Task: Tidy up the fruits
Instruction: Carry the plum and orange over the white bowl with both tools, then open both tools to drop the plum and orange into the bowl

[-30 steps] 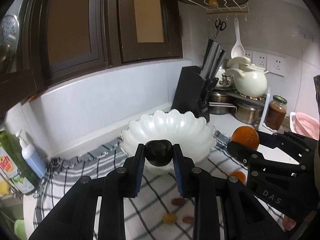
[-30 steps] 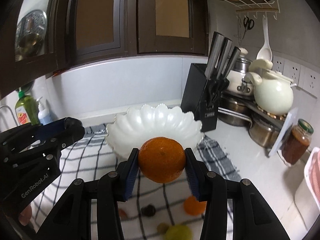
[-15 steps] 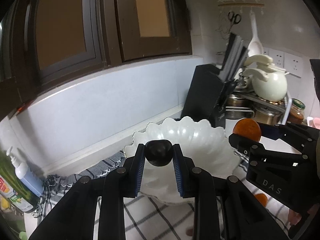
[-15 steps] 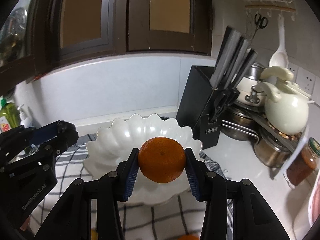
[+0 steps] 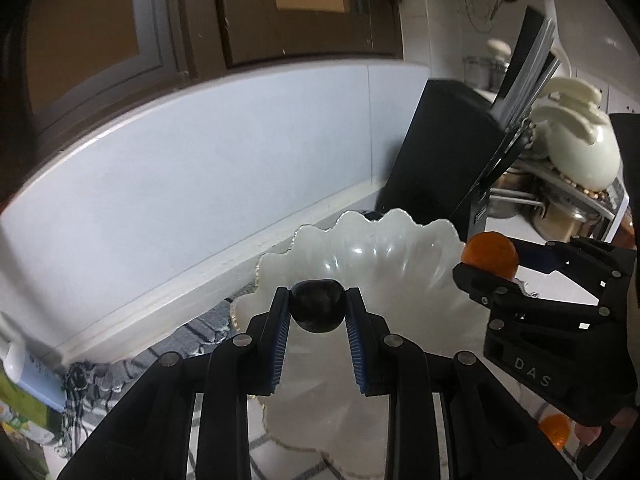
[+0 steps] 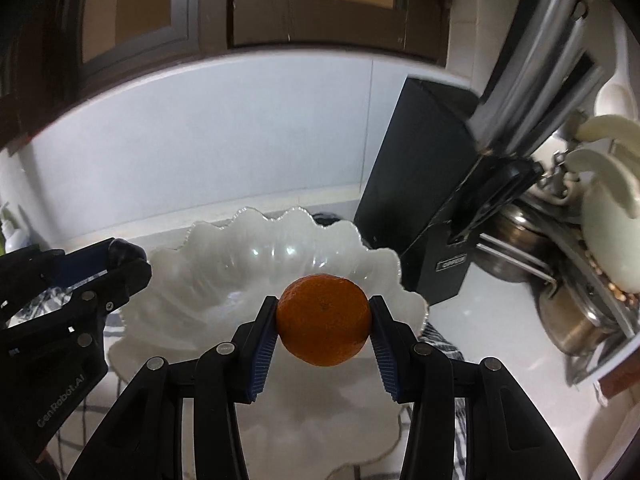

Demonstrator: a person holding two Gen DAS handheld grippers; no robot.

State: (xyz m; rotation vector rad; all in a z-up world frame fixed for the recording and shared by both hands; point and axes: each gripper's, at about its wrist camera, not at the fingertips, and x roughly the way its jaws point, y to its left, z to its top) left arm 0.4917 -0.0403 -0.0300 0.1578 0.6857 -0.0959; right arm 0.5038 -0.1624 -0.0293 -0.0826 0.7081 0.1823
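Observation:
My left gripper (image 5: 318, 312) is shut on a dark plum (image 5: 318, 306) and holds it over the near left part of a white scalloped bowl (image 5: 400, 248). My right gripper (image 6: 324, 330) is shut on an orange (image 6: 324, 320) and holds it over the near right part of the same bowl (image 6: 224, 272), which is empty. The right gripper with its orange (image 5: 490, 254) shows at the right of the left wrist view. The left gripper (image 6: 116, 260) shows at the left of the right wrist view. Another orange (image 5: 554, 430) lies on the cloth at lower right.
The bowl stands on a checked cloth (image 5: 192, 340). A black knife block (image 6: 424, 208) stands just behind and right of the bowl. Steel pots (image 6: 576, 320) and a cream kettle (image 5: 576, 148) are further right. Bottles (image 5: 20, 376) stand far left. The wall is close behind.
Both grippers have moved forward toward the bowl with their fruits held; the bowl now lies right under them and the loose fruits on the cloth have mostly dropped out of view.

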